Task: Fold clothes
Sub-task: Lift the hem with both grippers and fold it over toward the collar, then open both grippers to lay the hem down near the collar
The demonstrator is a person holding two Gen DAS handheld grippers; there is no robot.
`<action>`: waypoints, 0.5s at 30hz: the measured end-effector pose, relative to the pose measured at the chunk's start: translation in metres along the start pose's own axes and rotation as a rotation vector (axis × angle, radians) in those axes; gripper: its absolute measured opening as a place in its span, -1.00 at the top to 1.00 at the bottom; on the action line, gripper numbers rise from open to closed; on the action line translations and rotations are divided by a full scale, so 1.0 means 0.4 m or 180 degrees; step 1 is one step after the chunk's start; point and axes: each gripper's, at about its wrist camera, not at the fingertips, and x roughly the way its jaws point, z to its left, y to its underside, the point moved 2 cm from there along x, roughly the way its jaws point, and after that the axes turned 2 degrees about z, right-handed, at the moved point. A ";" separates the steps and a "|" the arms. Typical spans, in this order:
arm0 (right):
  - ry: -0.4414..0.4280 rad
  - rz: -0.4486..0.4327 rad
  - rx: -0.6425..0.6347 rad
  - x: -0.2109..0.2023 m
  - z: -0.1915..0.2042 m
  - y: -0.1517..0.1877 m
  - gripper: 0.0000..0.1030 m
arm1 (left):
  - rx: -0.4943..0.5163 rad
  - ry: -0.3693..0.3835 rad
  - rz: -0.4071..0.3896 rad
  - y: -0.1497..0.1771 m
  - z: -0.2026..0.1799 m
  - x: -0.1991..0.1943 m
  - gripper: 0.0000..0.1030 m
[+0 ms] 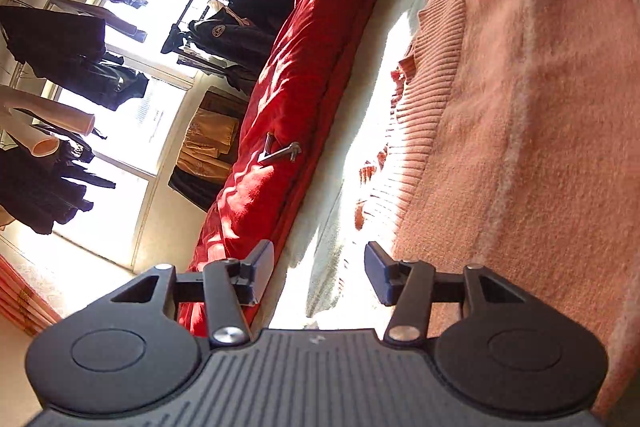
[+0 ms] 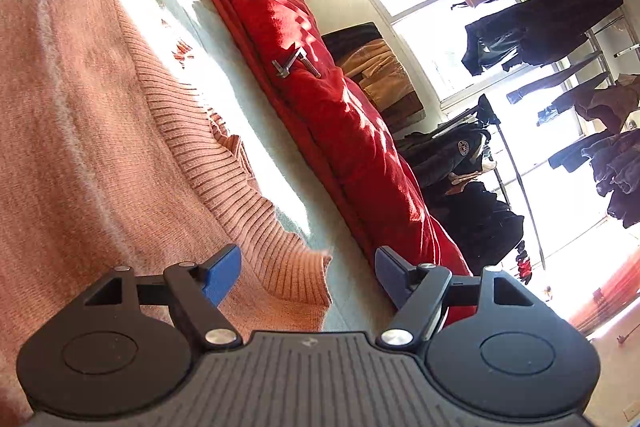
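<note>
A fuzzy salmon-pink knit sweater [image 1: 520, 99] lies spread on a pale grey-green bed cover [image 1: 384, 7], its ribbed hem [image 1: 436, 75] facing the red quilt. My left gripper [image 1: 319, 269] is open just off that hem, with only sunlit cover between its blue pads. In the right wrist view the same sweater [image 2: 72, 99] fills the left side and its ribbed hem [image 2: 224, 179] runs toward me. My right gripper [image 2: 308, 271] is open, with a corner of the ribbed hem lying between the fingers and no pad pressing on it. Each view shows the other gripper's black linkage at its top edge.
A long red quilt [image 1: 304, 75] rolled along the bed's far side carries a small metal bracket [image 1: 280, 151]. Beyond it are bright windows, racks of dark hanging clothes [image 2: 536, 27] and a stack of folded fabric [image 2: 376, 67]. Strong sunlight washes out part of the cover.
</note>
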 end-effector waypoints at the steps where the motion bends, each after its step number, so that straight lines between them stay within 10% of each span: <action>1: -0.0043 0.0002 0.0024 -0.012 -0.001 0.004 -0.50 | -0.0011 0.0045 0.0030 0.005 -0.001 0.008 -0.02; 15: -0.0666 0.0600 0.1199 -0.037 -0.050 0.153 -0.26 | -0.0749 0.0311 0.0546 0.145 0.026 0.032 0.01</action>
